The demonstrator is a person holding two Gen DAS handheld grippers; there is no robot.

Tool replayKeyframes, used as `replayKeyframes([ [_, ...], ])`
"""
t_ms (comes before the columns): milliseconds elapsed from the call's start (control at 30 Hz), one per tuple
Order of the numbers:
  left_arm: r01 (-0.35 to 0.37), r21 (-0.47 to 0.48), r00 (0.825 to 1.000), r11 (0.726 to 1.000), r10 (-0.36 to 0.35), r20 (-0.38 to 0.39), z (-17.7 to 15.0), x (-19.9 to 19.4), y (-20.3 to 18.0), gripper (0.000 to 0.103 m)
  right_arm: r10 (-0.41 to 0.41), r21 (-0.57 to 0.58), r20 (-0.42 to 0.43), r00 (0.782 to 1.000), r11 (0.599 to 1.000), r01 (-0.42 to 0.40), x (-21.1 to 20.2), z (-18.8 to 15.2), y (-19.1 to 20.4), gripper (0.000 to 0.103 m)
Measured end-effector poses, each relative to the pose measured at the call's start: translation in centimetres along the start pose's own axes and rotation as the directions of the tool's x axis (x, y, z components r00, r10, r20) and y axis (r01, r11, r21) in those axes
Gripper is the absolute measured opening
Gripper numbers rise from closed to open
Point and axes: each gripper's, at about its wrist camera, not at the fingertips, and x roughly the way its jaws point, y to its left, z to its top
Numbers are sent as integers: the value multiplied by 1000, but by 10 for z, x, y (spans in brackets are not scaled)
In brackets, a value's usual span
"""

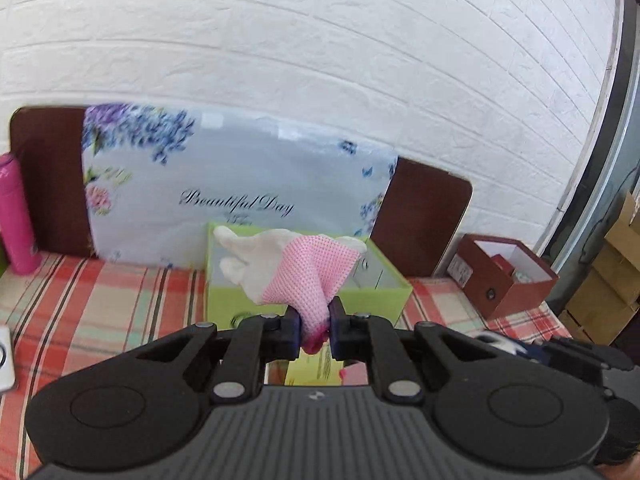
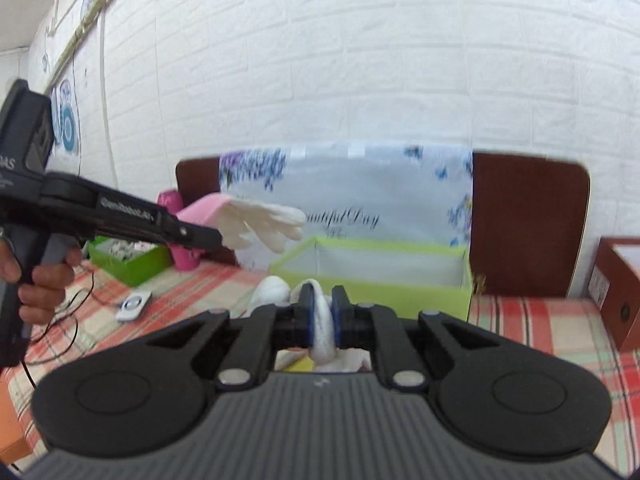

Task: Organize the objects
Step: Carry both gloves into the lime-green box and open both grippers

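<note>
In the left wrist view, the left gripper [image 1: 314,322] has its jaws clenched on the cuff of a pink-and-white glove [image 1: 296,270]. The glove rises from the jaws and leans to the left, its long axis running from cuff near to white fingers far and left, above the near rim of the open green box [image 1: 384,292]. The box stands on the plaid cloth [image 1: 100,300] just in front of a flowered cushion [image 1: 224,184] that leans on a brown board [image 1: 420,220] against the white brick wall [image 1: 320,40]. The cushion reads "Beautiful Day". A pink bottle [image 1: 16,212] stands at the far left; a brown box [image 1: 506,276] sits open to the right, near the table's right edge, with bare cloth between it and the green box.

In the right wrist view, the right gripper [image 2: 323,316] grips a white cloth item [image 2: 322,328] between its jaws; what it is cannot be told. The green box [image 2: 380,284] lies just beyond, open room on the cloth to its left. The left gripper [image 2: 200,236] reaches in from the left, held by a hand [image 2: 40,280], with the glove [image 2: 256,222] pointing right, fingers over the box's left corner. Its side bears blurred white lettering that cannot be read. A second green box [image 2: 132,260] and a small white device [image 2: 134,304] with a black cable lie far left
</note>
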Motion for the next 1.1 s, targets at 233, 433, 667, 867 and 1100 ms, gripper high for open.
replayKeyframes([
  [233, -2, -22, 1000, 1000, 1, -18, 36, 63, 3, 12, -94, -43, 55, 994, 994, 97, 49, 53, -18, 9],
  [433, -47, -21, 997, 999, 46, -60, 48, 127, 16, 12, -147, -28, 44, 988, 989, 148, 121, 61, -49, 9],
  [667, -95, -21, 988, 995, 92, -125, 40, 189, 43, 12, -165, -9, -94, 982, 986, 165, 214, 28, -84, 9],
  [867, -96, -4, 988, 995, 95, -125, 26, 205, 54, 76, -200, -55, -217, 955, 980, 193, 256, -3, -93, 62],
  [1100, -156, -14, 982, 988, 154, -107, 24, 194, 58, 82, -257, -53, -188, 948, 966, 251, 243, -2, -99, 103],
])
